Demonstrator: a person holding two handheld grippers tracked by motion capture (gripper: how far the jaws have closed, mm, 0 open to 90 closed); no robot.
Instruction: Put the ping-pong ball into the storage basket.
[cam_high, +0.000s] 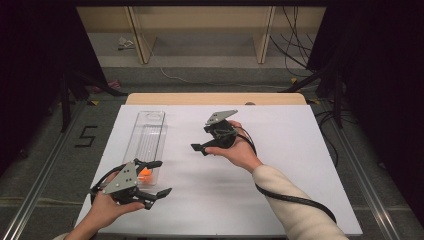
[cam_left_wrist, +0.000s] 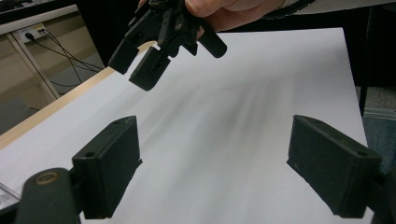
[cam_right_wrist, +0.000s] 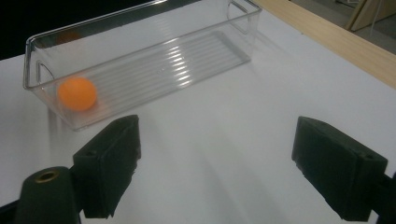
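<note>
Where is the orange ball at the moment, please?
The orange ball lies inside the clear plastic bin, at its end nearest the person, on the table's left in the high view, just beyond the open left hand-held gripper.

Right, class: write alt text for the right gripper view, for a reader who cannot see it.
A small orange ball lies at one end of a long clear plastic bin on a white table surface. In the foreground, the right gripper has its two black jaws wide apart, holding nothing.
</note>
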